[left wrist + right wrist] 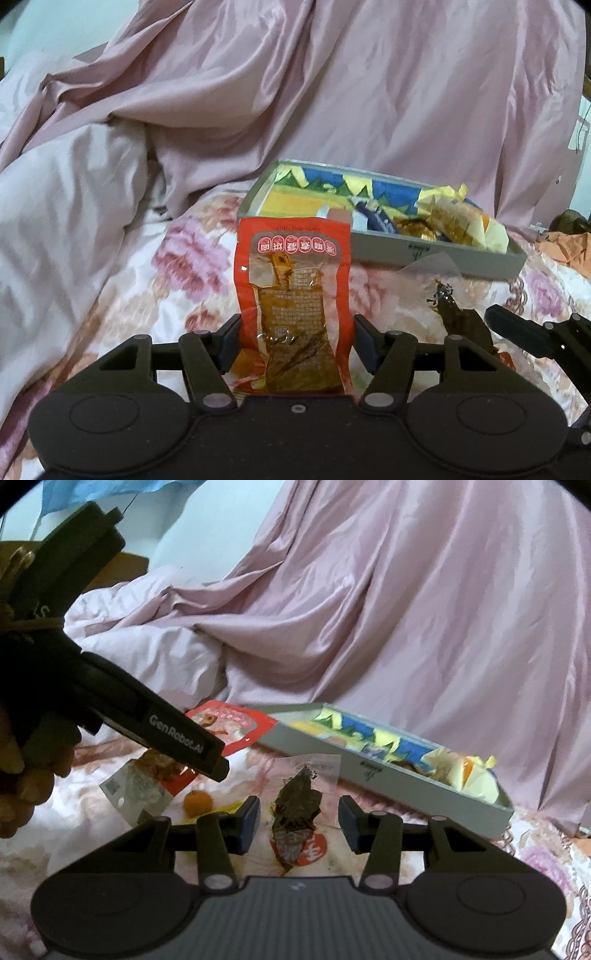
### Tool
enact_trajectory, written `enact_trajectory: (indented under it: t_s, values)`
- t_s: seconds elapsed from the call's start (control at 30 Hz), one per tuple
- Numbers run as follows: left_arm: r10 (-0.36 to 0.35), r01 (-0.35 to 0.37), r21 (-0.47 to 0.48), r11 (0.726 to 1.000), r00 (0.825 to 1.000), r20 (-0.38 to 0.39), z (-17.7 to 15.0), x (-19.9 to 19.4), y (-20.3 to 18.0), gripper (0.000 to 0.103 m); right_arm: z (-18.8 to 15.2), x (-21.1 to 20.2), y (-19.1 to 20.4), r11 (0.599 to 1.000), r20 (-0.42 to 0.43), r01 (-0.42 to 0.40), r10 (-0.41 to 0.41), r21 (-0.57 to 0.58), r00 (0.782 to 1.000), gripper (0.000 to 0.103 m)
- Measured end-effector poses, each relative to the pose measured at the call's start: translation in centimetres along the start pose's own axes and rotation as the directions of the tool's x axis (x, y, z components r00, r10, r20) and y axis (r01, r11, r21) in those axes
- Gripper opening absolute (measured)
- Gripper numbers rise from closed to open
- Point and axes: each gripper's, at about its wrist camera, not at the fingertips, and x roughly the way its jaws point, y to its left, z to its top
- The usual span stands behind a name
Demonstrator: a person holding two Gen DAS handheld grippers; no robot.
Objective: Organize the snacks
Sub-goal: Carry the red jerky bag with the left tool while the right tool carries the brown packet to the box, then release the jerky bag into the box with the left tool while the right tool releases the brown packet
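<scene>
A red snack pouch (293,302) with a clear window shows amber-brown contents and white lettering on a grey-brown band. The grey-walled box (436,254) carries a lining of blue, yellow and green zigzags, with pale yellow and orange wrappers (458,218) inside. A transparent packet (299,812) reveals dark brown food above a red-and-white label. The bed sheet (177,266) is white with pink and russet flowers; the quilt (369,92) is plain dusty mauve. A small round orange sweet (198,802) lies on the sheet. Black grippers bear blue-padded fingers (251,823).

Snack packets (447,218) lie in the tray (436,254).
</scene>
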Motion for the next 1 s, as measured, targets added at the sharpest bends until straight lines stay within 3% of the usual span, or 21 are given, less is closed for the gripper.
enact_trajectory:
  t_s: [0.53,1.0]
  values:
    - [0.002,0.000,-0.017,1.000,0.997,0.079,6.6,3.8,-2.1,0.064,2.9,2.5,-4.2,0.993,0.122,0.071,-0.082,0.091,0.989,0.051]
    - [0.005,-0.001,-0.034,0.999,0.993,0.122,11.6,9.6,-2.5,0.064,5.6,8.3,-8.1,0.992,0.162,0.106,-0.117,0.071,0.980,0.051]
